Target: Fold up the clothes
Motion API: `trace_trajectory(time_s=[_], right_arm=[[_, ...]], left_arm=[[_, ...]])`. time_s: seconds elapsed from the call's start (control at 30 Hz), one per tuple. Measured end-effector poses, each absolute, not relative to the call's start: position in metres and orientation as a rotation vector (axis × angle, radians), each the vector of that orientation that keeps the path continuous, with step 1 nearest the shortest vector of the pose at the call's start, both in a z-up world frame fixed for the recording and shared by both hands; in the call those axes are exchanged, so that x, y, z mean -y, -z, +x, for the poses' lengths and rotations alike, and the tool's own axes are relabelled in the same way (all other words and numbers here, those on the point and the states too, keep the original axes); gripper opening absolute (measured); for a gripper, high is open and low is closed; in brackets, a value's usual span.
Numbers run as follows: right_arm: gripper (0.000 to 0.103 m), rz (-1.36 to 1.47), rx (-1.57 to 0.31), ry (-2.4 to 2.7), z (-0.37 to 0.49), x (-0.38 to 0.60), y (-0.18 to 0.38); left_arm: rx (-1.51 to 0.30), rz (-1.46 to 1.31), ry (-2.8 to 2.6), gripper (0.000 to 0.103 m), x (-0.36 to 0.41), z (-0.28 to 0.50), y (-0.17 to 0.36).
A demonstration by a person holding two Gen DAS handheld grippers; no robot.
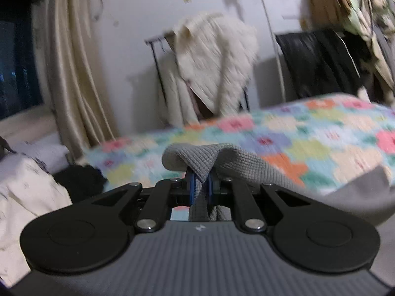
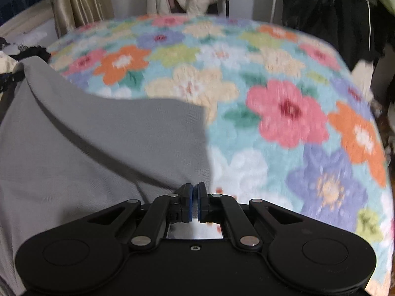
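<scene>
At the far left of your left wrist view a cream curtain [image 1: 74,74] hangs beside a dark window [image 1: 17,61], with pale and black clothes [image 1: 32,180] heaped below it. Your left claw [image 1: 200,180] is clamped on a bunched fold of the grey waffle-knit garment [image 1: 237,162], which humps up over its blue pads and trails off to the right, lifted above the flower-patterned fleece blanket [image 1: 308,133] on the bed. Behind the bed, a fluffy cream jacket [image 1: 212,59] hangs on a black rack, with dark clothing further right. In your right wrist view the same grey garment [image 2: 98,143] spreads across the left half, slack and creased, over the floral blanket [image 2: 284,113]. Your right claw [image 2: 195,194] has its pads together, pinching the garment's edge at the cloth's lower right corner.
</scene>
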State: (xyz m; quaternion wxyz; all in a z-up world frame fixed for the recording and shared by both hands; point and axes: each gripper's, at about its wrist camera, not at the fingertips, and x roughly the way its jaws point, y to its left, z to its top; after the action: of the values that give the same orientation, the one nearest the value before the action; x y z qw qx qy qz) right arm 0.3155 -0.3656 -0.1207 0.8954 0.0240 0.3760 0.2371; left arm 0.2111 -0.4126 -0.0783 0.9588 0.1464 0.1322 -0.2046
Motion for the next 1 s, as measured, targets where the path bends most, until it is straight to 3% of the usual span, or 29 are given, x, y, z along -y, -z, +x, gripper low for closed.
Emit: trace_trajectory(time_s=[0.07, 0.1, 0.13, 0.27, 0.33, 0.47, 0.53, 0.6, 0.77, 0.87, 1.0], right_arm=[[0.003, 0.017, -0.723, -0.466, 0.317, 0.365, 0.108], [0.003, 0.012, -0.711, -0.452, 0.320, 0.367, 0.104], [0.003, 0.023, -0.711, -0.443, 0.325, 0.369, 0.103], [0.004, 0.107, -0.742, -0.443, 0.332, 0.373, 0.112], [0.004, 0.145, -0.758, -0.469, 0.324, 0.374, 0.118], [0.010, 0.183, -0.770, -0.517, 0.291, 0.379, 0.123], [0.016, 0.226, -0.763, -0.536, 0.269, 0.386, 0.123], [0.029, 0.264, -0.771, -0.522, 0.248, 0.392, 0.123], [0.029, 0.115, -0.824, -0.469, 0.187, 0.381, 0.118], [0.030, 0.205, -0.783, -0.495, 0.144, 0.389, 0.109], [0.043, 0.386, -0.712, -0.471, 0.082, 0.395, 0.121]], left_arm=[[-0.318, 0.328, 0.435, 0.022, 0.418, 0.224, 0.088], [-0.397, 0.372, 0.445, 0.045, 0.423, 0.233, 0.097], [-0.475, 0.411, 0.445, 0.056, 0.426, 0.241, 0.107], [-0.633, 0.399, 0.427, 0.060, 0.404, 0.241, 0.135], [-0.651, 0.415, 0.410, 0.069, 0.384, 0.231, 0.141], [-0.626, 0.468, 0.358, 0.074, 0.336, 0.199, 0.145], [-0.589, 0.512, 0.313, 0.080, 0.312, 0.181, 0.142], [-0.491, 0.596, 0.220, 0.085, 0.292, 0.163, 0.137], [-0.240, 0.747, 0.052, 0.102, 0.246, 0.126, 0.104], [-0.308, 0.669, 0.122, 0.102, 0.220, 0.109, 0.078], [-0.478, 0.490, 0.236, 0.102, 0.198, 0.094, 0.065]])
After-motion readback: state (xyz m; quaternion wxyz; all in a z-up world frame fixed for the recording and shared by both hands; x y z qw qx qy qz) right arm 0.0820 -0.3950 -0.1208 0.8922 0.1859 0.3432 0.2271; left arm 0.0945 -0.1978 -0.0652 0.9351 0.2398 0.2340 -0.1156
